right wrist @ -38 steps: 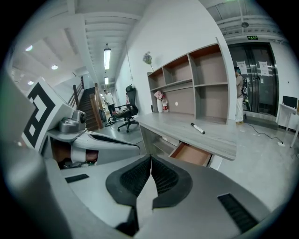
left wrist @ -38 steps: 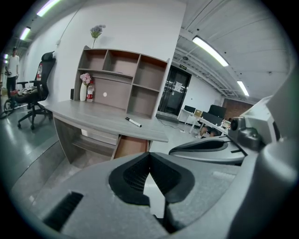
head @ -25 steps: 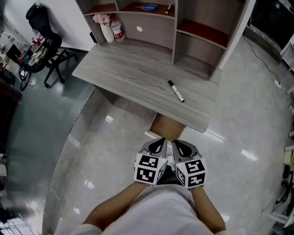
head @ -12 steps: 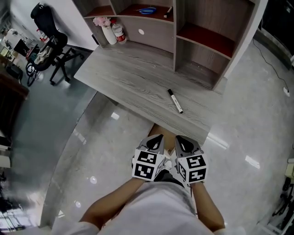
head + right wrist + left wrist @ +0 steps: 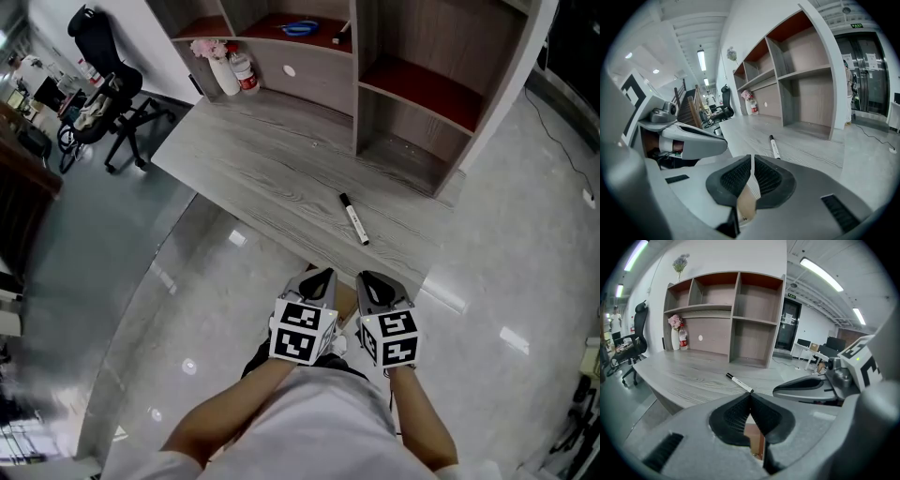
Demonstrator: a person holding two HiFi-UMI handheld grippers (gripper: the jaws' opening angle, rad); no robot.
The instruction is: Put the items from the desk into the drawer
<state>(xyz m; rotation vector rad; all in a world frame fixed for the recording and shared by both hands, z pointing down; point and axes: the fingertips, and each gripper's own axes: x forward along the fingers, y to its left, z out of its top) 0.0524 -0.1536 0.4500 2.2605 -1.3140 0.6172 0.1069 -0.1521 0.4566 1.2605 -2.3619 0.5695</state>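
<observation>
A black-capped white marker [image 5: 353,218] lies on the grey wood desk [image 5: 272,169], near its front edge. Both gripper views show the marker [image 5: 738,382] [image 5: 774,146] ahead of the jaws, out of reach. My left gripper [image 5: 323,277] and right gripper [image 5: 367,279] hang side by side just short of the desk's front edge, below the marker. Each gripper is shut with nothing in it: the left gripper [image 5: 750,394] has its pads touching, the right gripper [image 5: 753,160] shows only a hairline slit. A brown wooden piece [image 5: 346,299] under the desk edge shows between them.
A shelf unit [image 5: 412,84] stands on the back of the desk. A vase of pink flowers [image 5: 217,61] and a small bottle [image 5: 243,67] sit at its left, blue scissors [image 5: 302,26] on a shelf. An office chair [image 5: 108,98] stands left on the glossy floor.
The desk and marker have drawn a little closer in the head view. Both grippers stay shut side by side near the desk's front edge. The marker has not moved on the desk.
</observation>
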